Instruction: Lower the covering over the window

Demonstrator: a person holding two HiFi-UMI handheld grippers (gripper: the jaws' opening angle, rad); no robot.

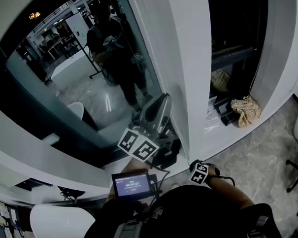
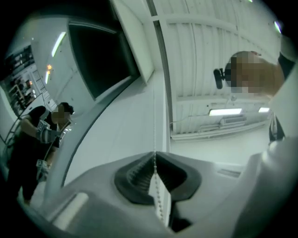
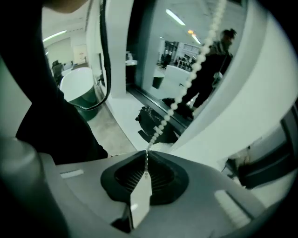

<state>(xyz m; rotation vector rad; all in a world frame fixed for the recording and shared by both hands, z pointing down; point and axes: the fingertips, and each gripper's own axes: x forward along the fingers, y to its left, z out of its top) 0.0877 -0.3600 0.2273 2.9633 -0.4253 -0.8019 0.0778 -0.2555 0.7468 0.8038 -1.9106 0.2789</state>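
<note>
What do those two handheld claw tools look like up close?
Both the left gripper and right gripper have smooth pale-grey plastic jaws lined with black ribbed rubber pads. Each carries a white cube with black square markers. A small black screen and thin black cable sit by the left one. The person wears a dark top.

We wore a black top point(image 1: 192, 213) with a grey strap point(image 1: 126, 233) at the chest, and in front of it sat a small black screen point(image 1: 132, 185) with a lit bluish display and a thin black cable point(image 3: 105, 60). Our left gripper point(image 2: 154, 155) and right gripper point(image 3: 145, 155) had smooth grey shells and black ribbed pads point(image 2: 134, 176). Each carried a cube point(image 1: 137, 144) with black-and-white square markers.
</note>
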